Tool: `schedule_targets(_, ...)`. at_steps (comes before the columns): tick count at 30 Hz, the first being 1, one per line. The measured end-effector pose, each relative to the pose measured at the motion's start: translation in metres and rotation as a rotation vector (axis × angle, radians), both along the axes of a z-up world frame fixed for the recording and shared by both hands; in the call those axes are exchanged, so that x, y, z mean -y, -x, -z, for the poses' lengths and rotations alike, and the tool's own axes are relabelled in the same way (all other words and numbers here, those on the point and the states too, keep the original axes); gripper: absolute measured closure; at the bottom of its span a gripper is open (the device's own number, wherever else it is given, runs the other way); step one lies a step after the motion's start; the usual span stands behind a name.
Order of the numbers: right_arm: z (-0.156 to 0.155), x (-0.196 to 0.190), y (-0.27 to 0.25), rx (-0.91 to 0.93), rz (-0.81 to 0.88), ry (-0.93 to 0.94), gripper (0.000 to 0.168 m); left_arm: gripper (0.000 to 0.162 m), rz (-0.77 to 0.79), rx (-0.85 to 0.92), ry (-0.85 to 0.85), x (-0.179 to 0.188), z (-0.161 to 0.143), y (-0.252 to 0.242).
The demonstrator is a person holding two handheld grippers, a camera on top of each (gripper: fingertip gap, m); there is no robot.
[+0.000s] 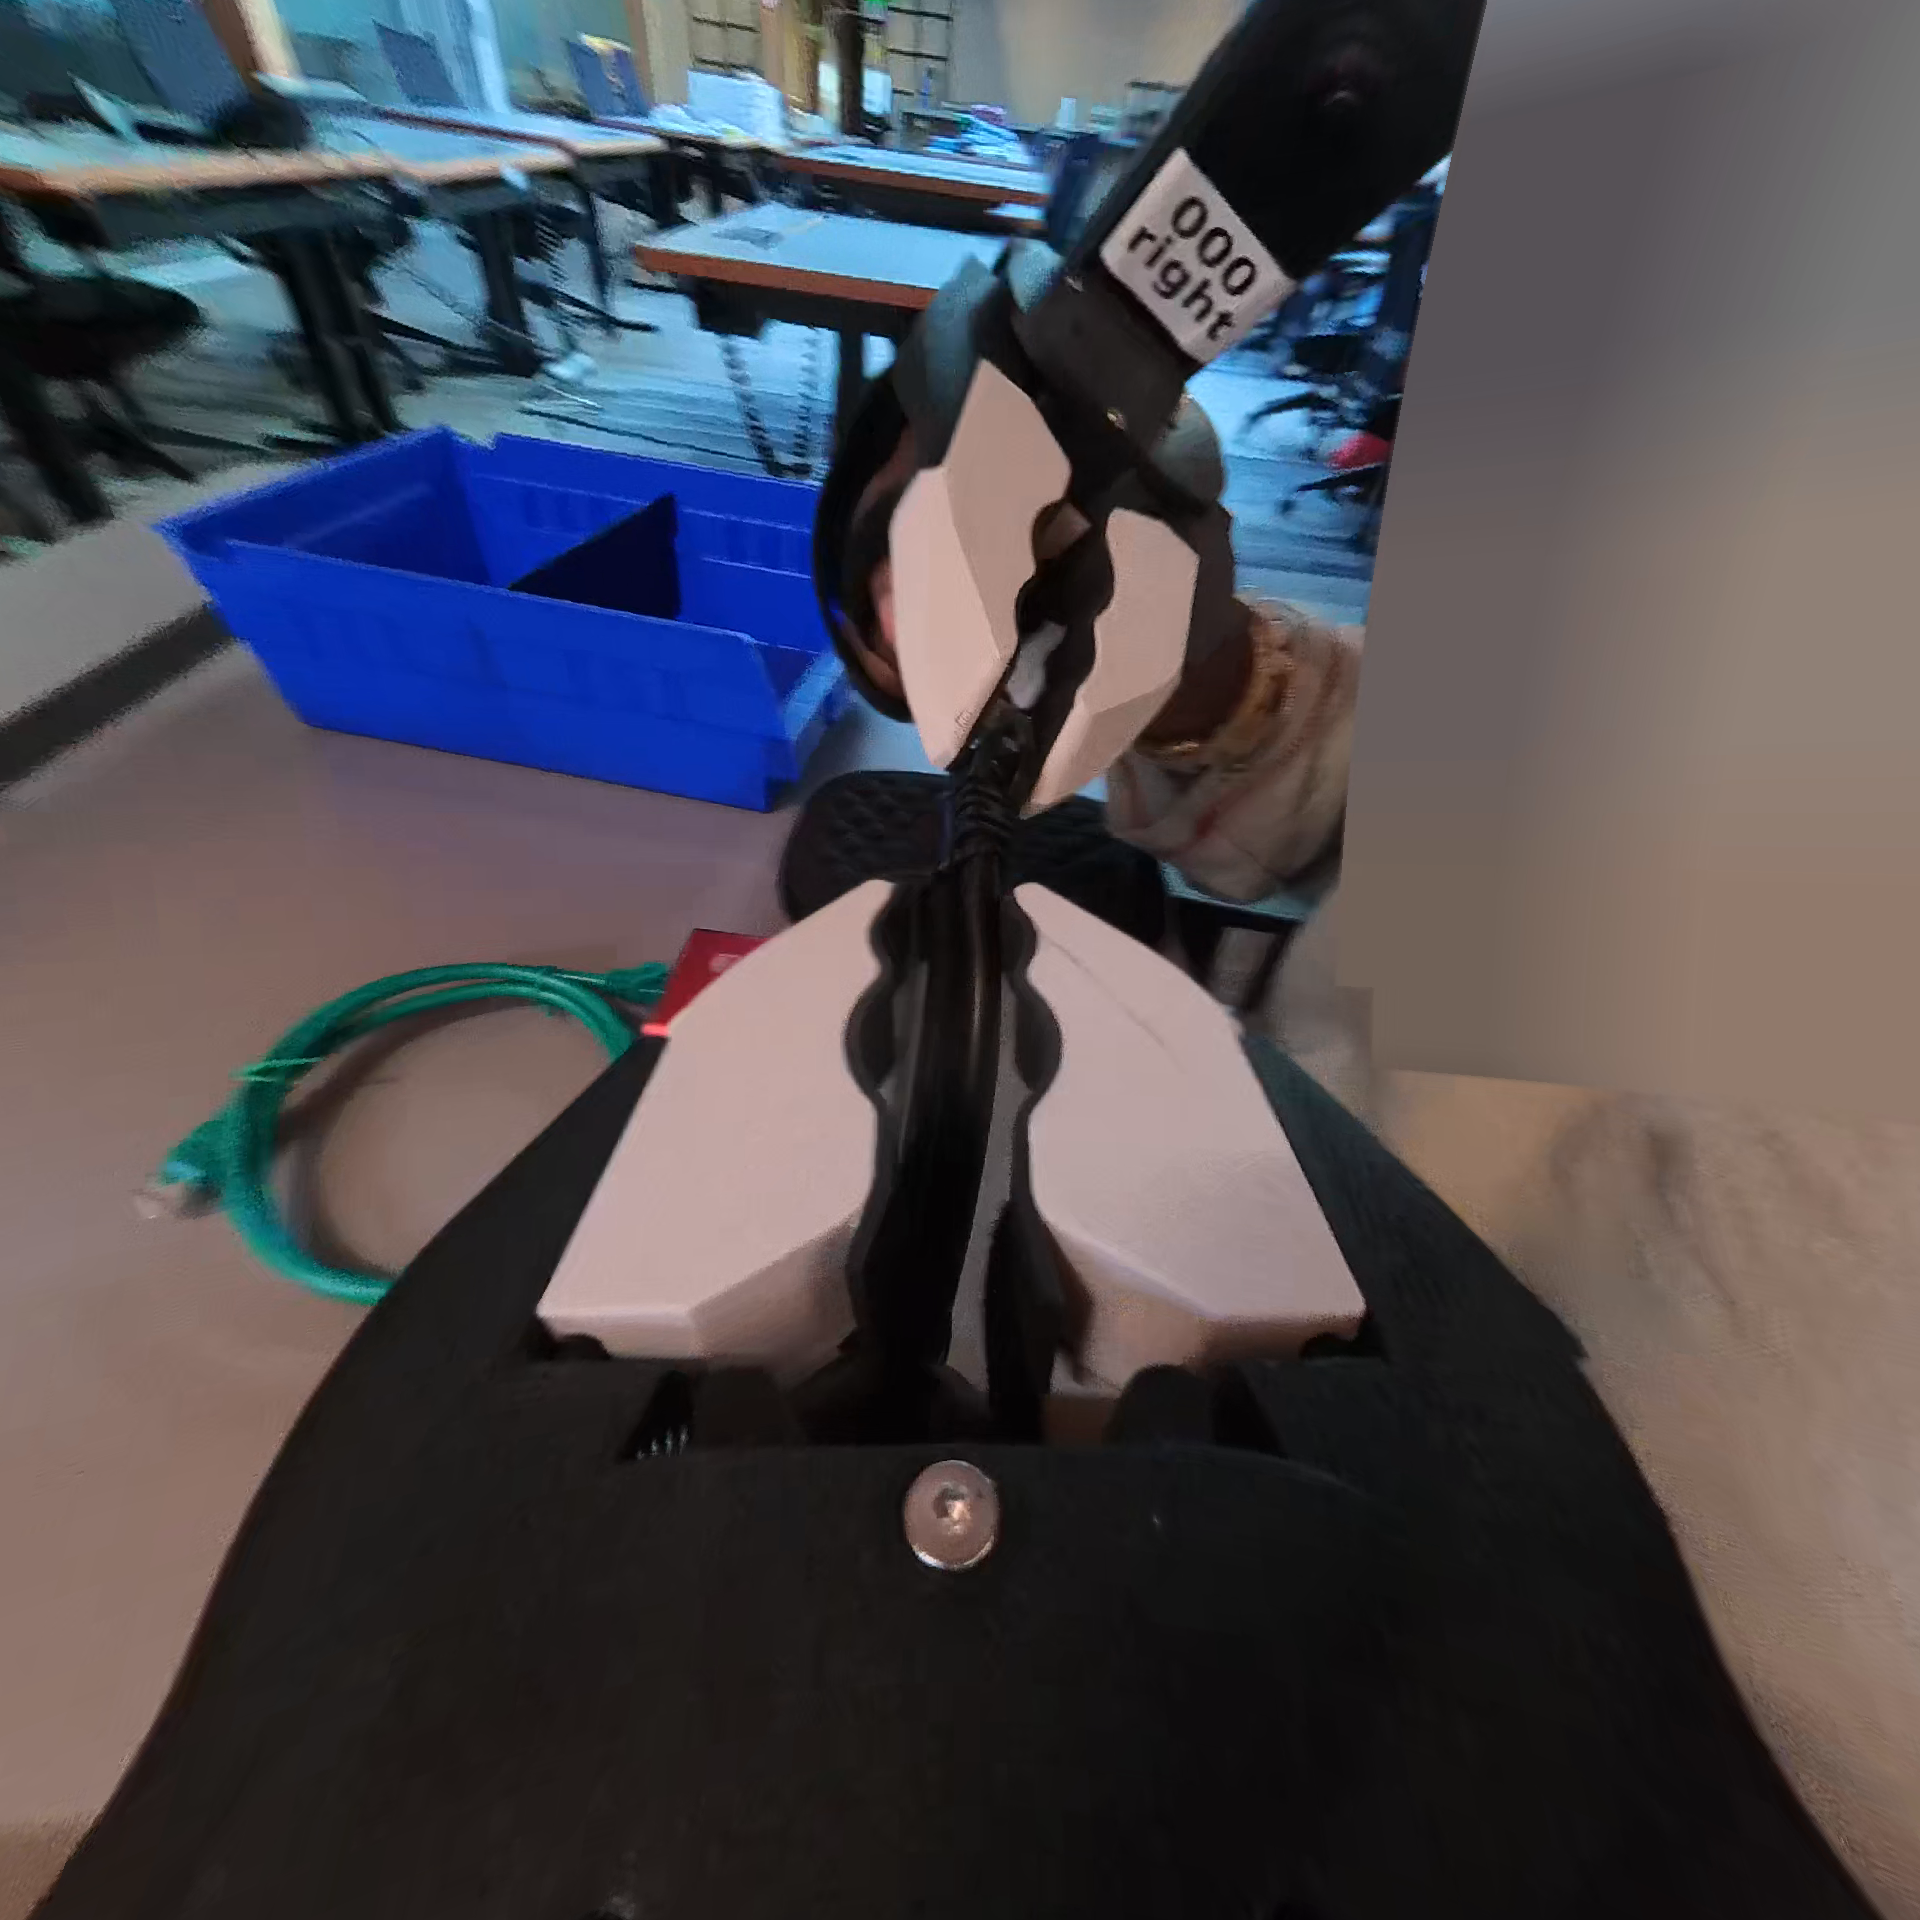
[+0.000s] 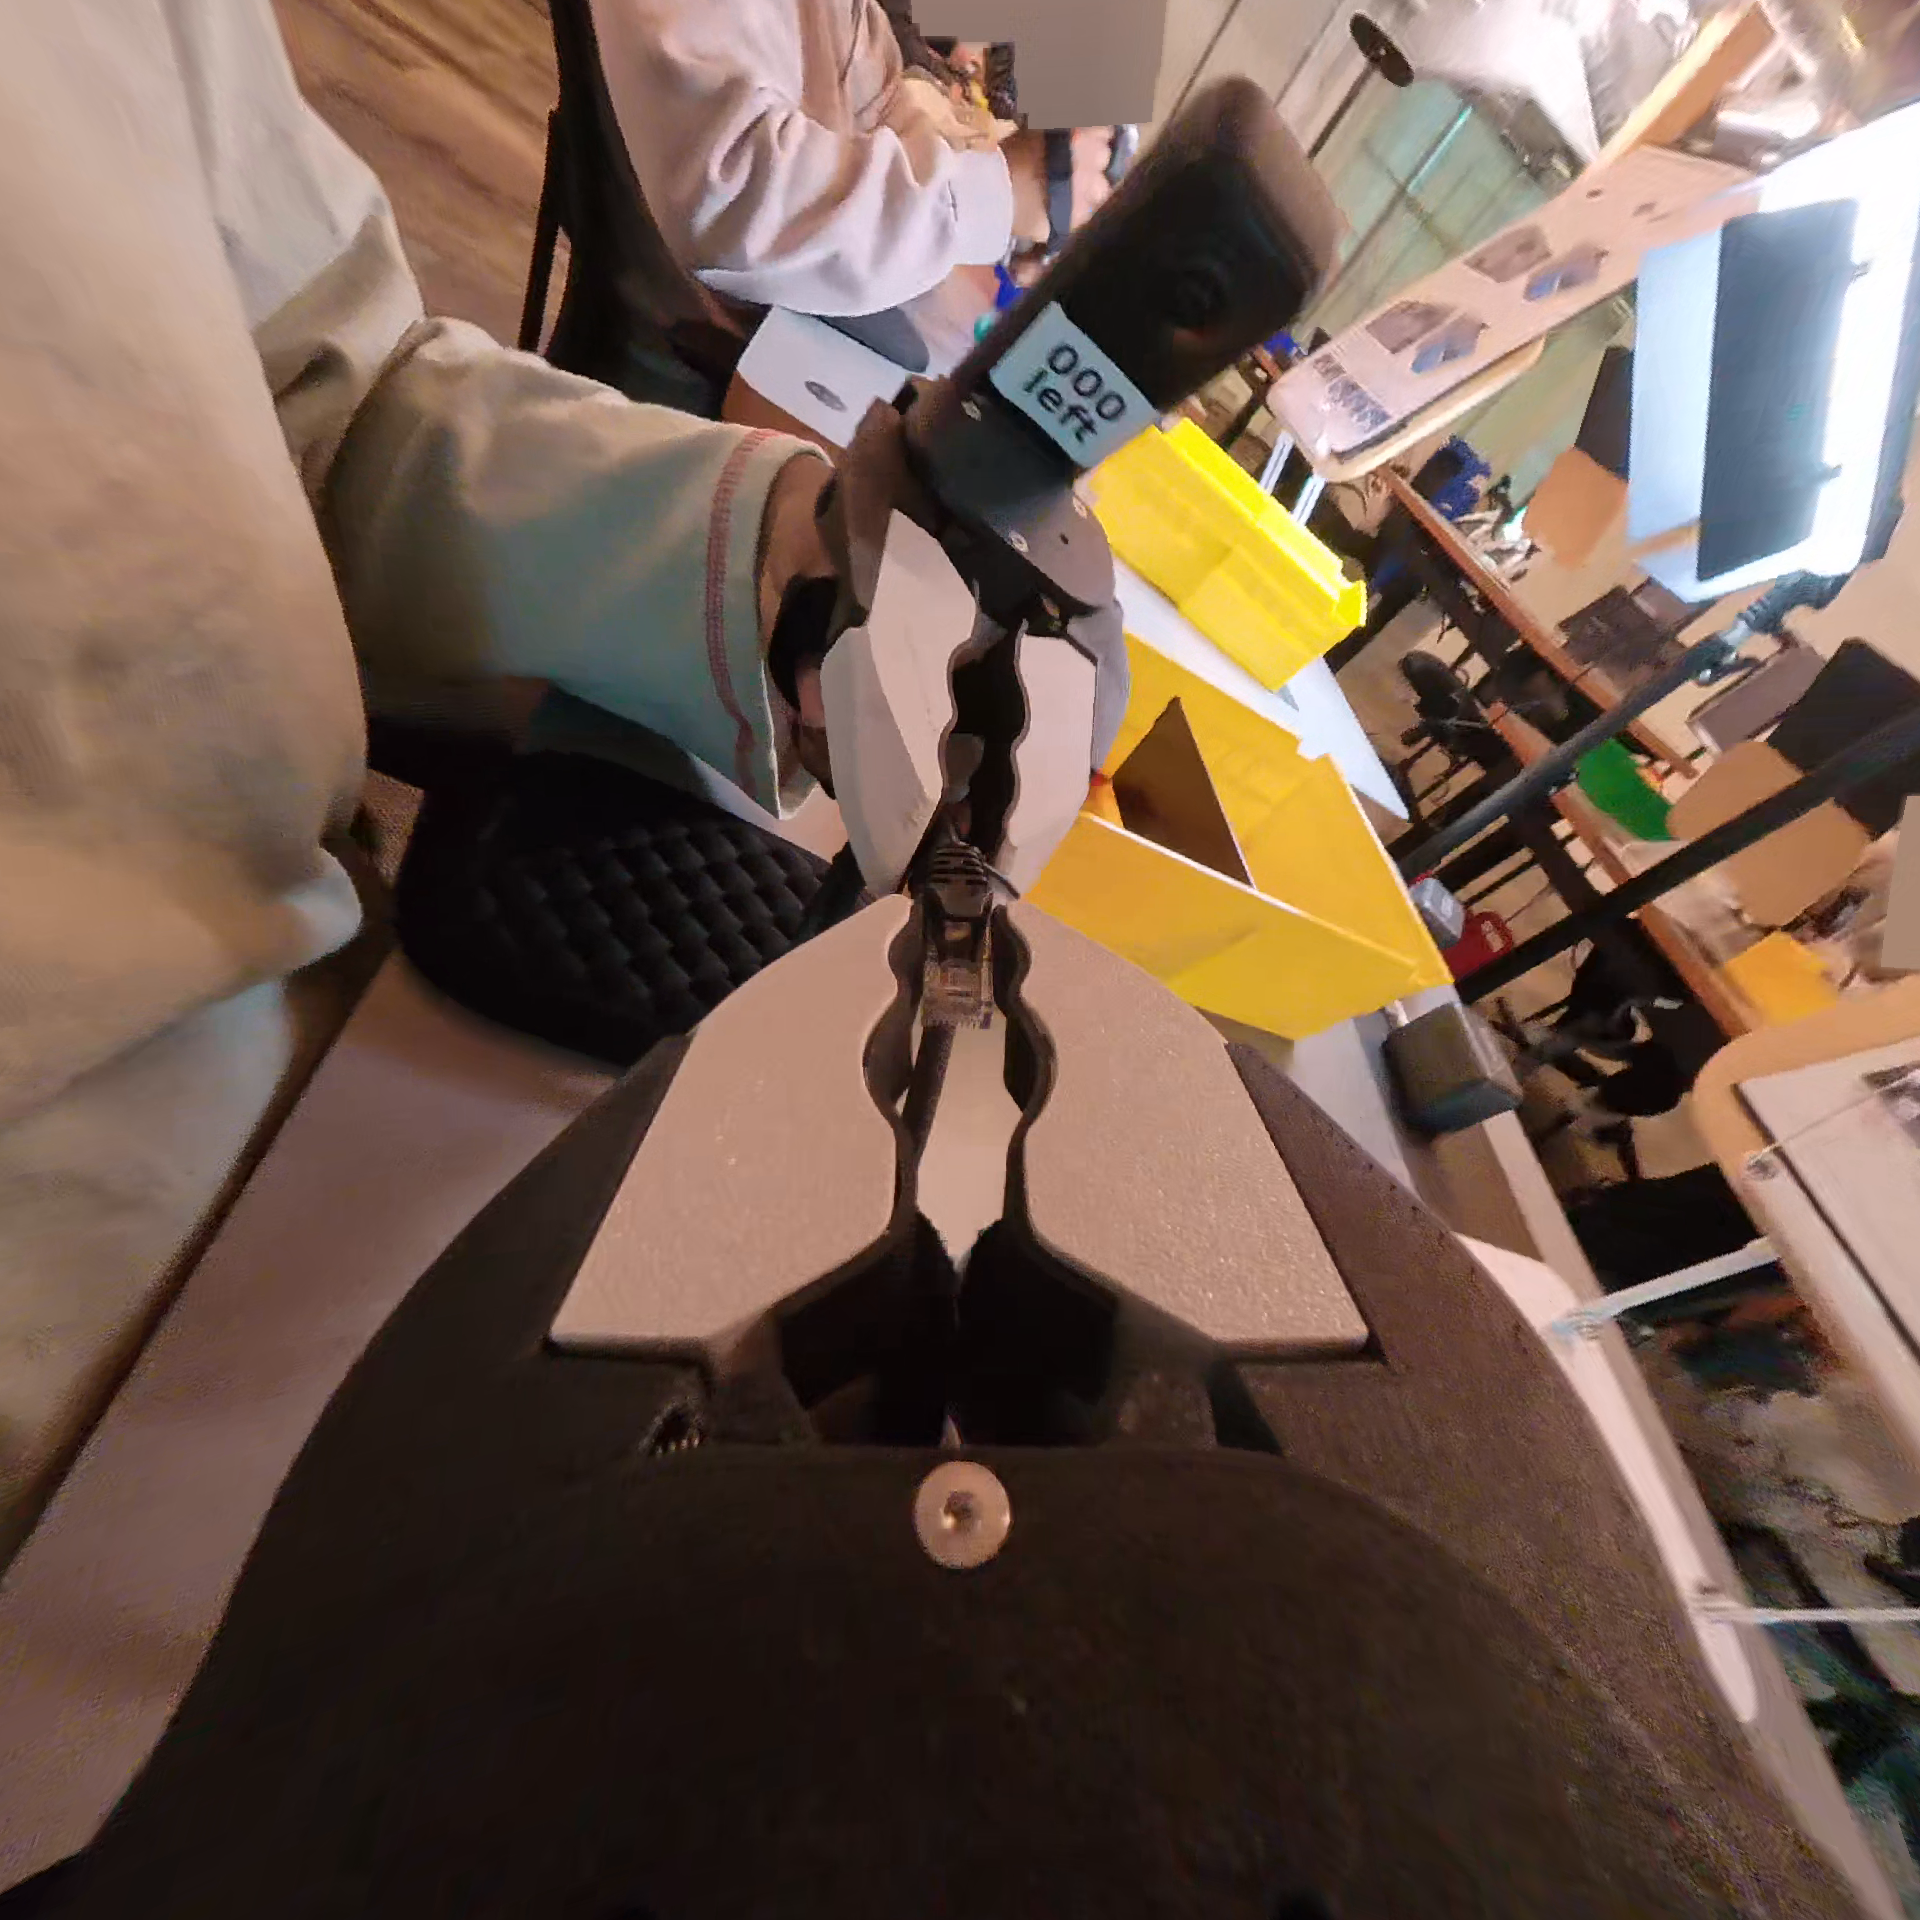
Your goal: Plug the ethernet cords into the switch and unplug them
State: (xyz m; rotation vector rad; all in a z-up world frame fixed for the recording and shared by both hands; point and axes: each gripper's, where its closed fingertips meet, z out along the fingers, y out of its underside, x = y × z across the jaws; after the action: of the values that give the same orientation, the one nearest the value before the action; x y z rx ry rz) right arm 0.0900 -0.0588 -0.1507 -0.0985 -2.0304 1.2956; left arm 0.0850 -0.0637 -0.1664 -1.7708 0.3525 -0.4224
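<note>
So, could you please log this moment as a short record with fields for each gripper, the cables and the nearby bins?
left gripper: shut on the black ethernet cord, gripping along its length
right gripper: shut on the same cord, at its clear plug
gripper layout: tips facing each other, close together, cord running between them
green ethernet cord: looped on the table, untouched
blue bin: on the table, behind the green cord
yellow bins: behind the left gripper in the right wrist view
switch: cannot be made out

2 wrist cams face each other close-up, sharing black cord (image 1: 961, 1039).
</note>
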Motion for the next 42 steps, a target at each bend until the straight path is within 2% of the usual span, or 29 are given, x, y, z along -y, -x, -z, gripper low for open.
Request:
schedule_targets(2,0.003,-0.004,0.004,0.048,0.021,0.037,0.156,0.11,-0.091,-0.112,-0.076,-0.002,-0.006,0.011)
schedule_targets(4,0.005,-0.01,0.008,0.126,0.038,0.113,0.156,0.095,-0.147,-0.226,-0.126,0.005,-0.013,0.022)
schedule_targets(5,0.004,-0.013,0.011,0.162,0.047,0.158,0.156,0.093,-0.174,-0.256,-0.137,0.01,-0.019,0.03)
schedule_targets(7,0.002,-0.021,0.017,0.242,0.068,0.257,0.156,0.096,-0.226,-0.206,-0.183,0.023,-0.037,0.046)
schedule_targets(10,0.003,-0.029,0.023,0.341,0.082,0.366,0.156,0.11,-0.299,-0.042,-0.273,0.038,-0.065,0.069)
schedule_targets(12,0.005,-0.029,0.025,0.37,0.086,0.392,0.156,0.117,-0.302,-0.064,-0.311,0.036,-0.068,0.064)
schedule_targets(15,0.005,-0.022,0.024,0.37,0.064,0.393,0.156,0.123,-0.26,-0.186,-0.262,0.014,-0.046,0.039)
schedule_targets(19,0.005,-0.009,0.019,0.378,0.026,0.369,0.156,0.132,-0.176,-0.253,-0.188,-0.012,-0.021,0.012)
schedule_targets(23,-0.002,-0.006,0.012,0.348,-0.006,0.372,0.156,0.145,-0.098,-0.342,-0.12,-0.015,-0.01,0.004)
schedule_targets(27,-0.003,-0.008,0.004,0.338,-0.025,0.356,0.156,0.146,-0.033,-0.283,-0.055,-0.013,-0.001,-0.002)
schedule_targets(29,-0.008,-0.018,0.002,0.308,-0.003,0.363,0.156,0.148,-0.047,-0.272,-0.025,-0.008,0.003,0.004)
schedule_targets(32,-0.017,-0.032,-0.004,0.282,0.009,0.391,0.156,0.15,-0.04,-0.225,-0.048,0.0,-0.001,0.006)
schedule_targets(36,-0.01,-0.027,-0.005,0.308,0.001,0.365,0.156,0.15,-0.032,-0.305,0.015,0.0,0.013,0.005)
schedule_targets(38,-0.005,-0.027,-0.003,0.323,0.014,0.347,0.156,0.131,-0.086,-0.312,-0.014,-0.005,0.005,0.009)
schedule_targets(40,0.0,-0.024,-0.001,0.333,0.025,0.329,0.156,0.13,-0.119,-0.273,-0.094,-0.01,-0.014,0.008)
schedule_targets(42,-0.001,-0.018,-0.001,0.341,0.013,0.344,0.156,0.131,-0.112,-0.238,-0.116,-0.016,-0.021,0.001)
